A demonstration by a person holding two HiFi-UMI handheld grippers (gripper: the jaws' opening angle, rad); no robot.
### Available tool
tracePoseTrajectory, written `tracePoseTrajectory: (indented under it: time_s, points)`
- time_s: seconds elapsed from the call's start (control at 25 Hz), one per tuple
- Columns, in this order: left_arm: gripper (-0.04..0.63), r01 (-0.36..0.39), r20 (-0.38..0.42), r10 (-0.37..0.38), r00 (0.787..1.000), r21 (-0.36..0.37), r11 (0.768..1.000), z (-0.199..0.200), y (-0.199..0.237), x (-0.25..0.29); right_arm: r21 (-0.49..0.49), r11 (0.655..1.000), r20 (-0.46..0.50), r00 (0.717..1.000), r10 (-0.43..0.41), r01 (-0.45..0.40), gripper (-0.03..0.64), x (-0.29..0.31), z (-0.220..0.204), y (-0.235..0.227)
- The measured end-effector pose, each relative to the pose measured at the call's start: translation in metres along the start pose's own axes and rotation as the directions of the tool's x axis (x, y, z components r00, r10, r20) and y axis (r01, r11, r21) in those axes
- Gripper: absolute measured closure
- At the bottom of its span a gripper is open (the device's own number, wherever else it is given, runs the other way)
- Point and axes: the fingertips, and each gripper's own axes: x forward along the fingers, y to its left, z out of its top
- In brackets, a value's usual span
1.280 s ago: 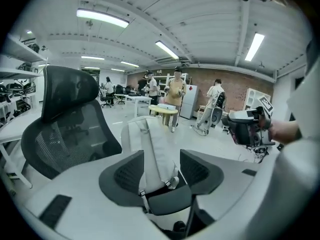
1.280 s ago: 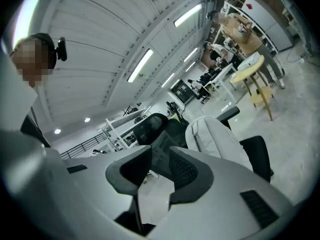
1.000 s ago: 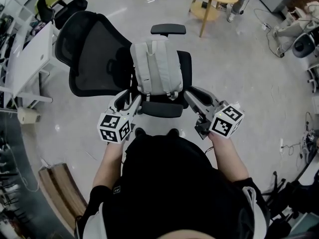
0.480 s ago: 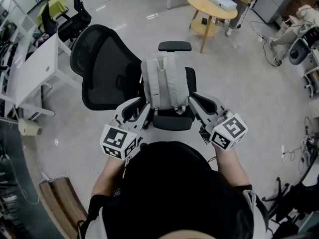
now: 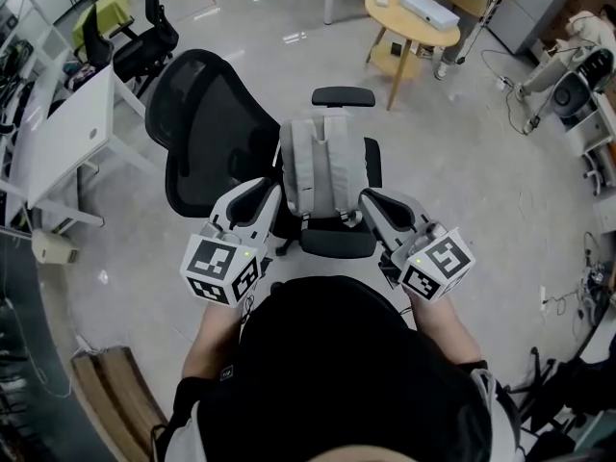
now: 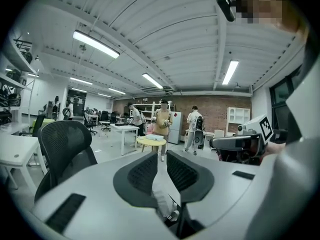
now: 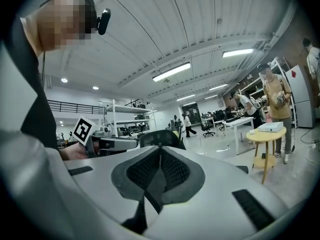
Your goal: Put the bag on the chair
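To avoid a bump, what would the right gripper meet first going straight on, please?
Beyond the bag strap on which its jaws have just been closing, the right gripper would probably meet the black chair's backrest; depth is unclear.

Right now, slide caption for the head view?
Left claw and right claw clamp a light grey fabric backpack over a black mesh office chair.

The floor (image 5: 481,162) is grey and shiny. A round yellow table (image 5: 387,19) stands at 1 o'clock and a white desk (image 5: 67,128) at 10 o'clock. Long lights (image 6: 95,44) glow on the white ceiling (image 6: 165,29). The far wall (image 6: 215,115) is red brick.
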Motion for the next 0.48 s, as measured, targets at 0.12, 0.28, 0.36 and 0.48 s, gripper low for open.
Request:
tracePoseTrajectory:
  time_s: [0.12,0.28,0.36,0.48]
  points:
    - [0.529,0.001,-0.016,0.0,1.0,0.035,0.999,-0.003,-0.002,-0.006,-0.02,0.999,-0.011,0.999,0.032,-0.032,0.583,0.008,-0.004,0.016]
    - [0.529,0.003,-0.026,0.0,1.0,0.135,0.991,-0.006,-0.007,-0.012,-0.037,0.999,0.007,1.0,0.023,-0.023,0.586,0.013,-0.006,0.024]
    - [0.532,0.007,-0.022,-0.003,1.0,0.175,0.985,-0.005,-0.01,-0.014,-0.04,0.999,0.019,1.0,0.011,-0.011,0.588,0.014,-0.005,0.024]
    - [0.548,-0.008,-0.011,0.01,1.0,0.182,0.983,-0.002,-0.009,-0.016,-0.052,0.999,0.034,0.999,0.006,-0.005,0.588,0.012,0.002,0.022]
